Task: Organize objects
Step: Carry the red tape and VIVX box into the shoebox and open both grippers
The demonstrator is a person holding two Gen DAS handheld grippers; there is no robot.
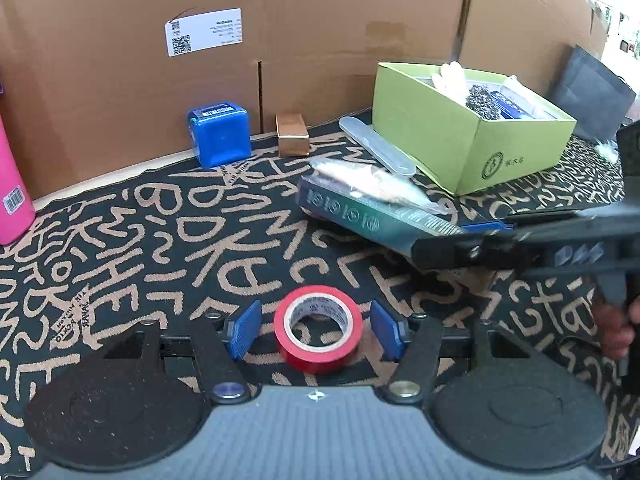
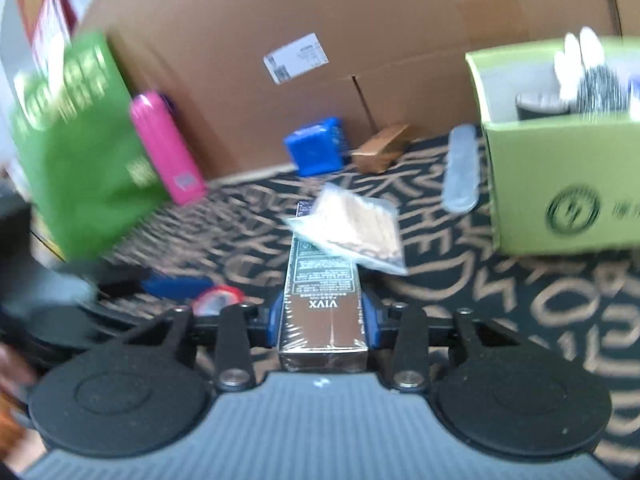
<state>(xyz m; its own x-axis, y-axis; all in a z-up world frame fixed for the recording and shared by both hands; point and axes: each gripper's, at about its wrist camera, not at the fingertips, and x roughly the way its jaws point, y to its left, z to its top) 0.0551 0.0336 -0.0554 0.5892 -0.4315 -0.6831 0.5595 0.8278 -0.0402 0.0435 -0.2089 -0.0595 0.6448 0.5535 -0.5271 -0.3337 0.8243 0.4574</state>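
The left gripper [image 1: 316, 330] stands wide, its blue pads [image 1: 245, 330] either side of a red roll of vinyl tape [image 1: 319, 328] lying flat on the black rug with tan lettering [image 1: 120, 248]; neither pad touches the roll. The right gripper [image 2: 323, 318] is clamped on the near end of a long dark rectangular carton printed VIVX [image 2: 322, 296], which reaches forward with a clear plastic packet of pale sticks [image 2: 352, 232] lying loose across its far end.

Beyond, to the right, an open lime-green cardboard box [image 1: 472, 140] already holds white gloves and other items and is the likely destination. A translucent oblong case [image 1: 376, 146] lies just beside its front wall. A blue plastic cube [image 1: 218, 136] and a small gold carton [image 1: 291, 134] sit against the big brown cardboard wall [image 1: 280, 40], with a pink bottle [image 1: 12, 184] far left.

The main risk is the unsecured packet: any tilt or quick swing of the carton would probably slide it off onto the rug. Held only at one end, the carton could also pivot in the pads. On the left, closing off-centre could nudge the roll away instead of catching it.
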